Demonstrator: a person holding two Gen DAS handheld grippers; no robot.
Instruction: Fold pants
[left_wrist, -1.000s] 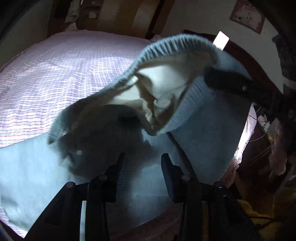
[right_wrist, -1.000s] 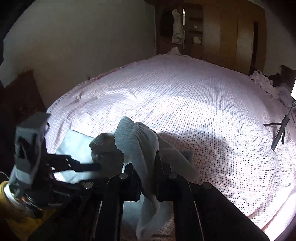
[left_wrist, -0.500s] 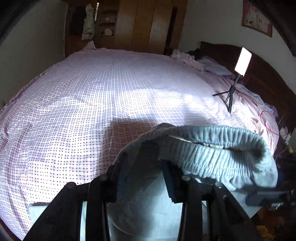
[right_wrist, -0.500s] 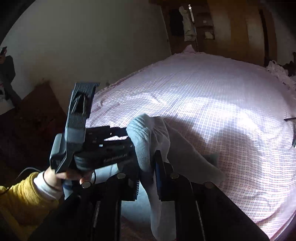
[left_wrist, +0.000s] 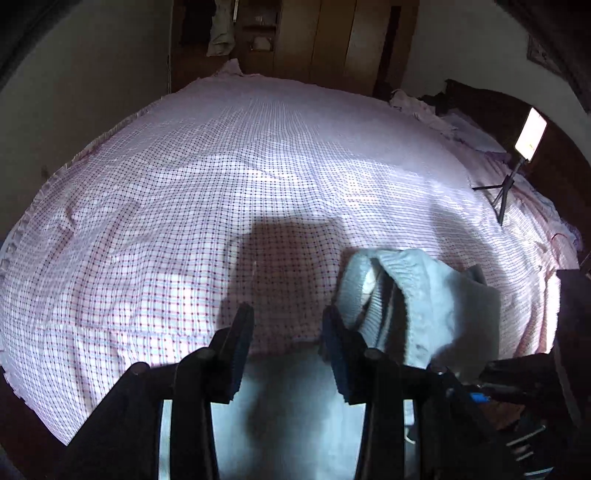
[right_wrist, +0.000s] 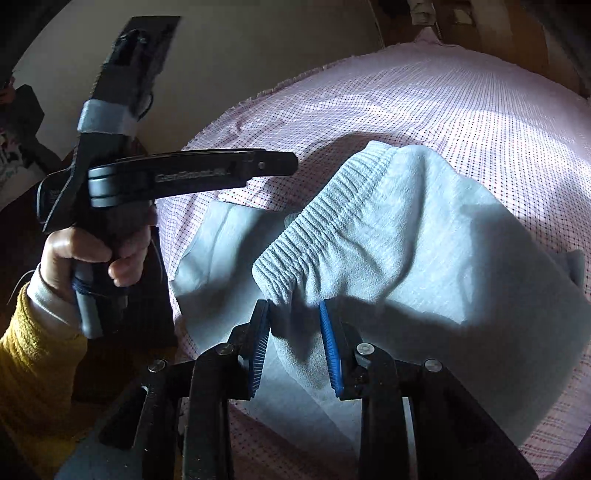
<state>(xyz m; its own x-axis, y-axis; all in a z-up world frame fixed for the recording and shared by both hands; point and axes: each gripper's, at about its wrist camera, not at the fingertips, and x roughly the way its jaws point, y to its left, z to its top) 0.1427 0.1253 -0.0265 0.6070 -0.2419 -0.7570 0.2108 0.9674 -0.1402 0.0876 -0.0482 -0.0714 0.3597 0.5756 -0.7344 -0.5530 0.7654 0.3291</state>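
The big bed (left_wrist: 258, 166) holds the soft, floppy pants (right_wrist: 424, 229); best grabbed by the thick waistband (right_wrist: 332, 206); right gripper (right_wrist: 295, 339) jaws have just been opening around cloth; left gripper (left_wrist: 288, 350) jaws apart, empty.

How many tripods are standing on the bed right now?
1: a small tripod near the bed's right edge, holding a lit screen. Others could be out of view.

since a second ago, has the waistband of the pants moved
Yes. In the right wrist view the waistband has come down from hanging above the checked bedsheet to lie on the pants. The right gripper jaws have just been opening around it.
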